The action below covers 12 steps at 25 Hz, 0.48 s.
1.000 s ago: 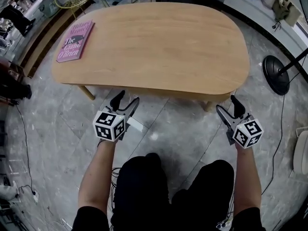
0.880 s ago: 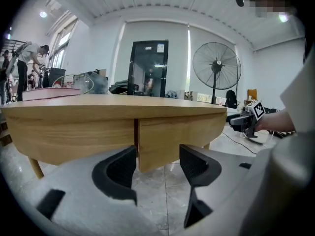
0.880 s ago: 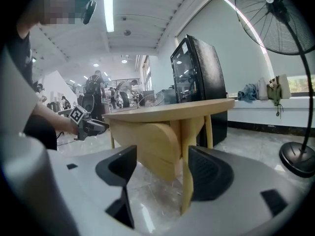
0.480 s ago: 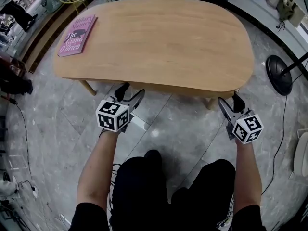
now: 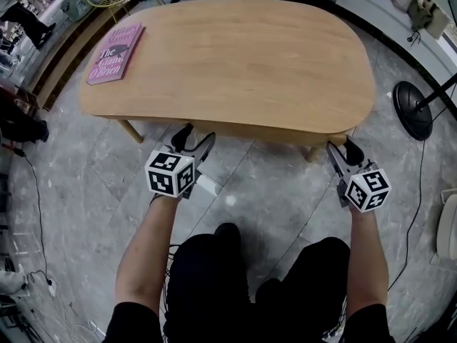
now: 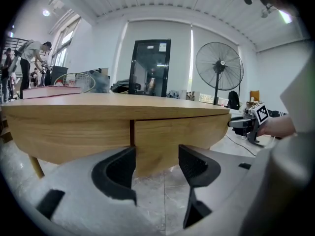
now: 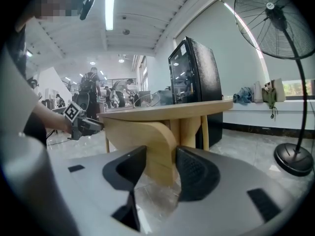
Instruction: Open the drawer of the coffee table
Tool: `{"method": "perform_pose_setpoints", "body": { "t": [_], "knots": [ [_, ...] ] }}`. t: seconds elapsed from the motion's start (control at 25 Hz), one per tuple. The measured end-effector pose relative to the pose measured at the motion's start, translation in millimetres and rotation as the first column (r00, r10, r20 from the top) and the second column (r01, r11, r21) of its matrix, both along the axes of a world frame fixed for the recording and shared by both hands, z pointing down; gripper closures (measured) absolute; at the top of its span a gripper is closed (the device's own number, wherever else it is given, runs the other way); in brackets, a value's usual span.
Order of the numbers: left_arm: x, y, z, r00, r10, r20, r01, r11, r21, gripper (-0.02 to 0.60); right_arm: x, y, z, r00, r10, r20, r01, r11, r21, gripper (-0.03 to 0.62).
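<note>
Grey veined floor tiles (image 5: 271,191) were spread beneath the oval pale-wood table (image 5: 243,56). Its drawer (image 6: 182,132), smooth and curved-fronted, was seen shut under the near edge. The left claw (image 6: 156,163) was held spread astride its left end; the right claw (image 7: 160,168) was being closed around its rounded right end, seemingly for an even two-sided pull.
</note>
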State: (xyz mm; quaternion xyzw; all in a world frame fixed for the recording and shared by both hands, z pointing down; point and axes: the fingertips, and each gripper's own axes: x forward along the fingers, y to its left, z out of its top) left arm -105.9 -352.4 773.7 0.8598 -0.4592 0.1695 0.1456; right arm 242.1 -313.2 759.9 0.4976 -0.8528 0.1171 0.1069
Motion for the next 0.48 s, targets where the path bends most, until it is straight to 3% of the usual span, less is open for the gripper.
{"method": "perform_pose_setpoints", "body": {
  "t": [0.12, 0.48],
  "knots": [
    [-2, 8, 0, 1.0, 0.015, 0.007, -0.015, 1.0, 0.003, 0.345, 1, 8, -1, 1.0, -0.009, -0.009, 0.009, 1.0, 0.006, 0.404],
    [-7, 35, 2, 0.995, 0.08, 0.056, -0.079, 0.997, -0.014, 0.337, -2, 31, 0, 0.997, -0.068, -0.02, 0.068, 0.998, -0.01, 0.416]
  ]
}}
